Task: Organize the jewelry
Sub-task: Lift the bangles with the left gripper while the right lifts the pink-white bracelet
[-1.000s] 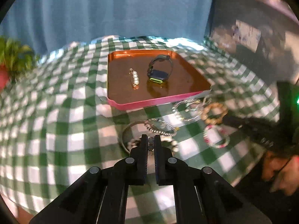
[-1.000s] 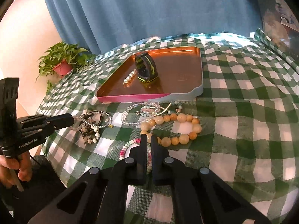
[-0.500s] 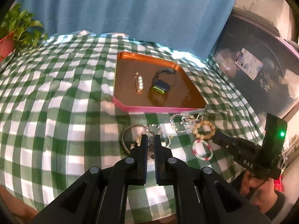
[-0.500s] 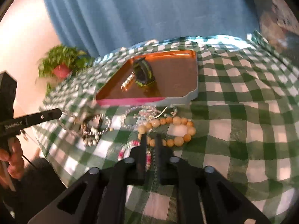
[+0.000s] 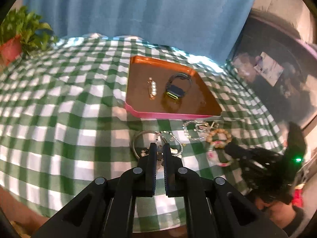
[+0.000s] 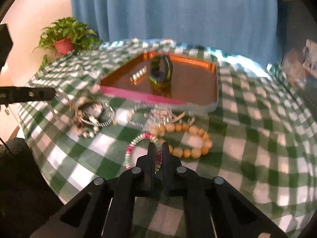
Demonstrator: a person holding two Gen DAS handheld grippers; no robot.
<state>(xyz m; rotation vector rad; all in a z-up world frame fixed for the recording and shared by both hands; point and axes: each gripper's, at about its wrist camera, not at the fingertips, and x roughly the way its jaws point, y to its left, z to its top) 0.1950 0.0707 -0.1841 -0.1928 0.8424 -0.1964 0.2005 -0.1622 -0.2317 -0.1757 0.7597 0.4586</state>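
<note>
An orange tray (image 5: 198, 107) (image 6: 202, 91) holds a dark watch (image 5: 177, 87) (image 6: 160, 73) and a pearl clip (image 5: 152, 88) (image 6: 138, 75). On the checked cloth in front lie a tangle of silver and pearl bracelets (image 5: 158, 138) (image 6: 93, 115), a clear bead bracelet (image 6: 150, 113), a tan bead bracelet (image 5: 218, 134) (image 6: 190, 136) and a pink-and-white bead bracelet (image 5: 214, 154) (image 6: 138, 144). My left gripper (image 5: 159, 148) is shut on the silver tangle. My right gripper (image 6: 158, 148) is shut on the pink-and-white bracelet.
A potted plant (image 5: 17, 37) (image 6: 65, 37) stands at the table's far left. A blue curtain (image 5: 138, 10) hangs behind. The cloth drops off at the near table edge (image 5: 39, 208). Dark furniture (image 5: 277, 79) stands to the right.
Both cameras have pulled back and tilted, and the right view is blurred by motion. The silver tangle looks drawn toward the left gripper. Both grippers stay shut.
</note>
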